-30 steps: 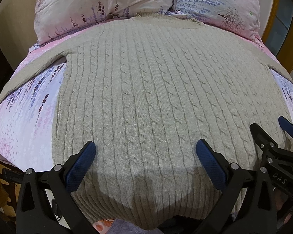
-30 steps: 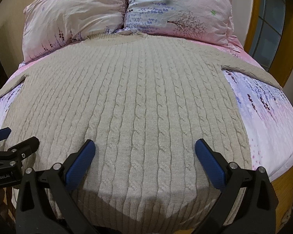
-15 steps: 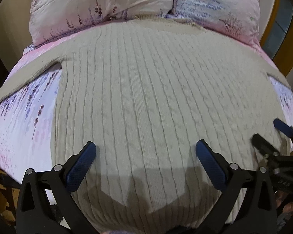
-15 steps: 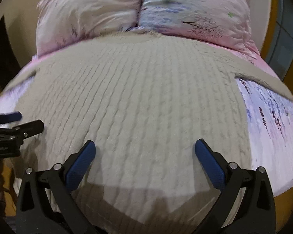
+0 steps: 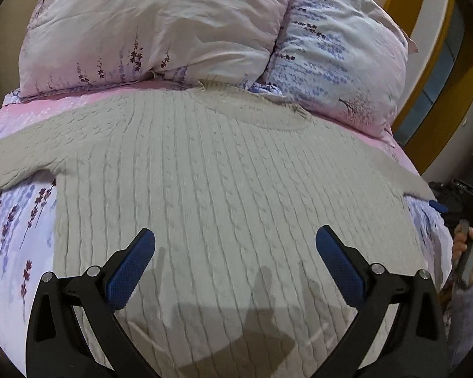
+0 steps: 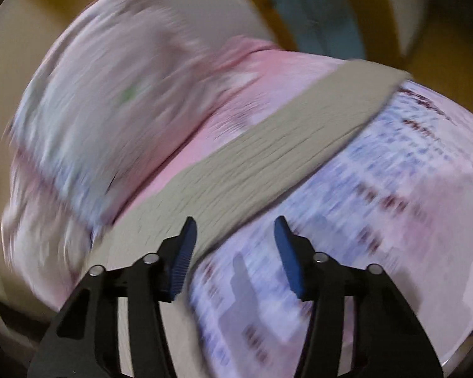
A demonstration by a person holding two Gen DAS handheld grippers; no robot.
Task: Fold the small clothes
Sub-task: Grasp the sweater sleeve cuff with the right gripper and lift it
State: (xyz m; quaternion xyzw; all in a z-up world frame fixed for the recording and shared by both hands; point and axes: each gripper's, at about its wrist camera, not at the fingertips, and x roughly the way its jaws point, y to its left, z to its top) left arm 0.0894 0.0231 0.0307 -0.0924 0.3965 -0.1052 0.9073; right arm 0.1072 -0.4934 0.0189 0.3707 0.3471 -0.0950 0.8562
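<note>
sweater [image 5: 230, 195] flat on bed [image 5: 12, 226], frame centre | my left gripper [image 5: 235, 253] jaws wide, empty | my right gripper [image 6: 235, 239] jaws just narrowing, nothing gripped, over sleeve [image 6: 268, 154]

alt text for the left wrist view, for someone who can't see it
A beige cable-knit sweater lies flat, sleeves out, on a floral bedsheet, collar toward two pillows. The left tongs hover open above its lower half, gripping nothing. The right tongs sit at the right edge.

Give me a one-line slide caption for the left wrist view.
Open left gripper hovers over a beige cable-knit sweater spread flat on a floral bed, two pillows behind.
</note>
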